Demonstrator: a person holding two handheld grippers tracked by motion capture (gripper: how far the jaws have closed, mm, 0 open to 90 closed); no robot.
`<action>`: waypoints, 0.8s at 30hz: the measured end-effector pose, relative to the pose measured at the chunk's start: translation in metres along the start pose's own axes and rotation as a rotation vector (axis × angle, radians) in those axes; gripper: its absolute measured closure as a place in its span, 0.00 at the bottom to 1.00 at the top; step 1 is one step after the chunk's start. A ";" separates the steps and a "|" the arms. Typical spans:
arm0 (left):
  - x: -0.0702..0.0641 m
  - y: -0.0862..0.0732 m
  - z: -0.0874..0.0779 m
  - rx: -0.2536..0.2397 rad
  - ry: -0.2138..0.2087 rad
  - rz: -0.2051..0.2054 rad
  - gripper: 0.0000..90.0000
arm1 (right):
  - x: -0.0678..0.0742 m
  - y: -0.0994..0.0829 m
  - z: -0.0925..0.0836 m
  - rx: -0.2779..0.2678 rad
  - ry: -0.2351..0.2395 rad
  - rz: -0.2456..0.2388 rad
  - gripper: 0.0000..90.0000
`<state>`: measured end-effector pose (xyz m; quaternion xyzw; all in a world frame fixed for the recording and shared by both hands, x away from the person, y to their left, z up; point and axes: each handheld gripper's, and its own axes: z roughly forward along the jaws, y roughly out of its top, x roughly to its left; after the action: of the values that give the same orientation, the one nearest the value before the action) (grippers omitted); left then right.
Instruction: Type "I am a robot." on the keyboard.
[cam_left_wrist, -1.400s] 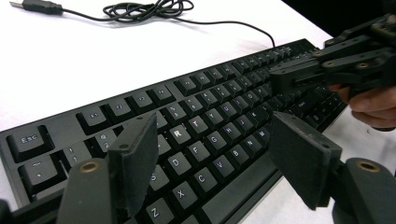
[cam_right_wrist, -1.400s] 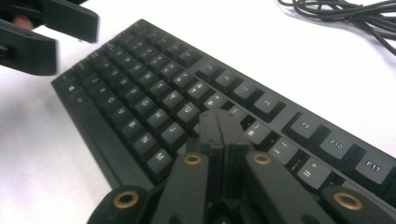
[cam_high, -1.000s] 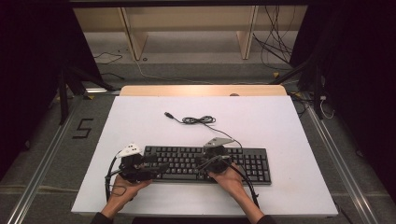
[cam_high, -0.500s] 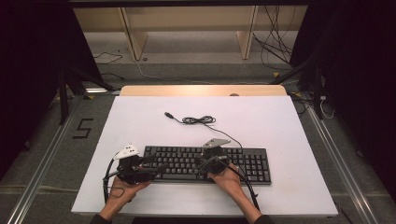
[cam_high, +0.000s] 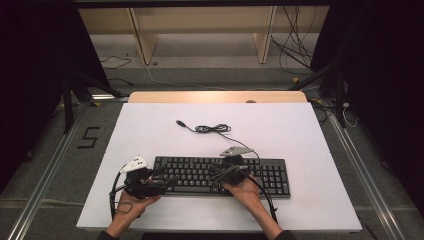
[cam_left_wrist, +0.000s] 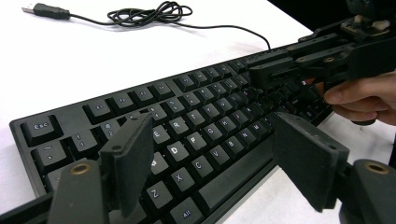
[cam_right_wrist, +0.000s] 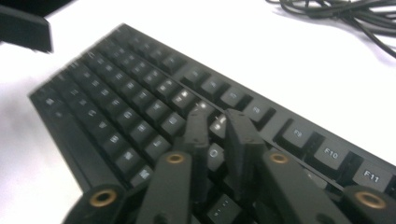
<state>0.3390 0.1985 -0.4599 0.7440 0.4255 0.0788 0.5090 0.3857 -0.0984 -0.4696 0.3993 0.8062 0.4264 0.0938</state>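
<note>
left gripper (cam_left_wrist: 205, 154): jaws wide, over keyboard (cam_left_wrist: 187, 135), nothing held | right gripper (cam_right_wrist: 217, 126): jaws just parting narrowly, tips on keys

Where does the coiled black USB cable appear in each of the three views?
High view: coiled cable at table centre, behind the keyboard.
Left gripper view: top centre, behind the keyboard.
Right gripper view: top right corner.
Shared landmark: the keyboard.

Black keyboard (cam_high: 220, 175) with white legends, black cable (cam_high: 212, 128), white table (cam_high: 300, 135)
</note>
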 end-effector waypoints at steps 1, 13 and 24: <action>0.000 0.000 0.000 -0.004 0.000 0.003 0.32 | 0.001 0.001 -0.002 -0.014 0.019 0.003 0.79; 0.001 -0.002 -0.005 -0.016 0.000 -0.004 0.31 | 0.006 0.005 -0.006 -0.033 0.094 0.024 0.48; 0.000 -0.003 -0.004 -0.011 -0.004 -0.003 0.31 | 0.014 0.008 -0.003 -0.040 0.120 0.013 0.46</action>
<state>0.3348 0.2017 -0.4604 0.7407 0.4250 0.0789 0.5143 0.3793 -0.0871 -0.4587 0.3761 0.7991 0.4663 0.0505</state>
